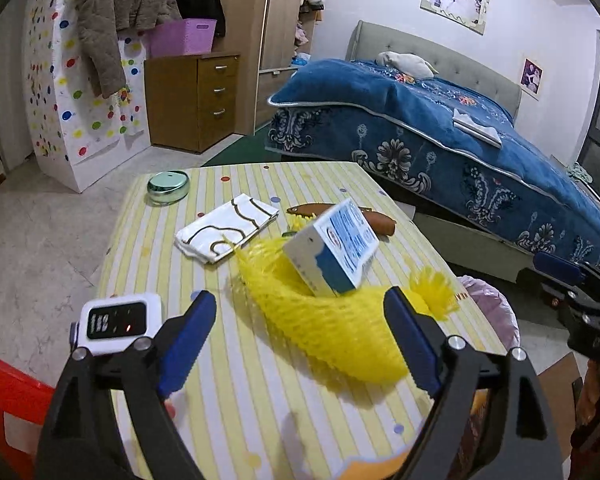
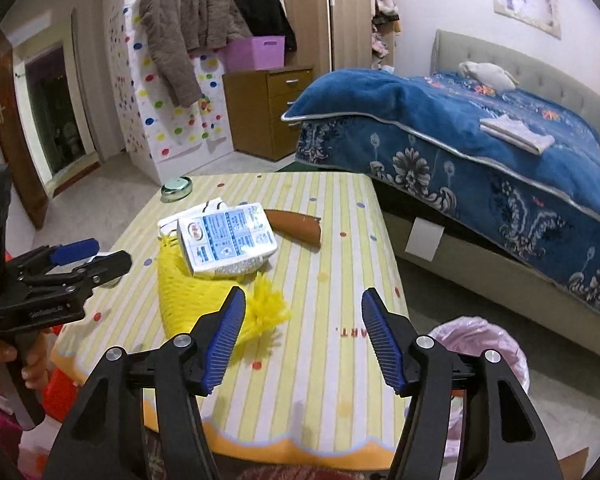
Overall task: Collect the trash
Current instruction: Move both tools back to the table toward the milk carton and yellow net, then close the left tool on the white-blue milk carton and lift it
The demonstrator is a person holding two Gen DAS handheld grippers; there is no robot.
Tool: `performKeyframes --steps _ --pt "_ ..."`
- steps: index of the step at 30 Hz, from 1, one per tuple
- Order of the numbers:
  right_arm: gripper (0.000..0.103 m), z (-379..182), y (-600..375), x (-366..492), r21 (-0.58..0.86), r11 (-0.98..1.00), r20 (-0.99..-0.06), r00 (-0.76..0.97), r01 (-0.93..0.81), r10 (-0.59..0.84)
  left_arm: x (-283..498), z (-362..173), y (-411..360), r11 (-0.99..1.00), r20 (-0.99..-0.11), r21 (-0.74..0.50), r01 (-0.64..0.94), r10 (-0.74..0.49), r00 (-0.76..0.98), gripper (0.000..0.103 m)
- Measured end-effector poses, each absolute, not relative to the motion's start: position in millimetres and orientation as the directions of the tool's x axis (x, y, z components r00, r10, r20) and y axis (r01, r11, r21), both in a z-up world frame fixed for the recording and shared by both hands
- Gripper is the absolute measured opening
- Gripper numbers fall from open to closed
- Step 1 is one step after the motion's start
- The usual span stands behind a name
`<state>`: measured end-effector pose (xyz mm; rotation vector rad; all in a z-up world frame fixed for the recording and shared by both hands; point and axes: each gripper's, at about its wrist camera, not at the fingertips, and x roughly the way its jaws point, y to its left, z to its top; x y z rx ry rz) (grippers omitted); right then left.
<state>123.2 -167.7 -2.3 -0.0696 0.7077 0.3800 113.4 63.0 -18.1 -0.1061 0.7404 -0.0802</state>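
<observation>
Bed: blue floral-patterned blanket over a grey upholstered bed (image 1: pixel 440 120), standing beyond the bench on its right side.
Bench: yellow-and-white striped, dotted cloth over the bench (image 2: pixel 332 240), carrying all the loose things.
Bin: waste bin lined with a pale pink plastic bag (image 2: pixel 488 340), on the floor just beside the bench's right near corner.
Foam net: yellow foam mesh sleeve (image 1: pixel 332 328), lying on the near middle of the bench, frayed at its ends; its near part lies between the left claw's fingers, not gripped.
Carton: blue-and-white printed cardboard carton (image 1: pixel 336 248), tilted, resting on the far part of the yellow foam net.
Napkin: folded white cloth with brown wavy lines (image 1: pixel 226 230), flat on the bench just behind and left of the carton.
Wrapper: brown elongated wrapper (image 2: pixel 296 226), flat on the bench behind the carton.
Tin: round green metal tin (image 1: pixel 168 186), at the far left corner of the bench.
Timer: small white device with a dark screen (image 1: pixel 118 320), near the left edge, beside the left claw.
Left claw: black frame, blue ribbed pads (image 1: pixel 300 340), spread wide, holding nothing.
Right claw: same build (image 2: pixel 304 340), spread wide above bare cloth near the bench's front edge, holding nothing; its left pad sits beside the net's frayed end.
</observation>
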Motion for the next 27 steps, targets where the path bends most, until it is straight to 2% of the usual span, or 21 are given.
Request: performKeyframes --steps 3,5,8,15,20,21,23,27 --pt "0.061 -2.3 -163.0 127.4 0.053 0.929 -0.643 0.699 -0.367 0.313 137.6 -24.1 62.4 0.988 -0.688 -0.149 0.045 -0.136 0.713 0.083" --pt "0.061 -5.5 -161.1 130.9 0.042 0.929 -0.649 0.697 -0.369 0.306 152.4 -28.0 61.6 0.986 -0.698 -0.160 0.046 -0.146 0.701 0.077" --pt "0.061 -14.3 -163.2 136.4 0.042 0.931 -0.664 0.686 -0.363 0.297 168.8 -34.2 56.0 0.986 -0.710 -0.156 0.052 -0.149 0.689 0.074" --pt "0.061 -28.1 -170.0 149.1 0.058 0.938 -0.687 0.668 -0.343 0.286 202.0 -57.9 44.5 0.988 -0.762 -0.142 0.060 -0.148 0.630 0.074" --pt "0.061 -34.1 -172.3 152.3 0.068 0.938 -0.694 0.659 -0.340 0.289 214.4 -67.7 41.7 0.981 -0.781 -0.180 0.071 -0.187 0.596 0.074" --pt "0.061 -34.5 -172.8 152.1 0.070 0.938 -0.695 0.658 -0.340 0.290 214.9 -68.5 40.4 0.980 -0.782 -0.185 0.075 -0.193 0.593 0.072" --pt "0.061 -34.1 -173.9 151.3 0.071 0.938 -0.694 0.658 -0.340 0.291 214.7 -67.9 39.0 0.981 -0.780 -0.182 0.073 -0.189 0.597 0.060" --pt "0.061 -32.5 -176.2 147.8 0.073 0.938 -0.689 0.663 -0.340 0.294 208.5 -58.0 36.6 0.980 -0.754 -0.181 0.078 -0.189 0.630 0.054"
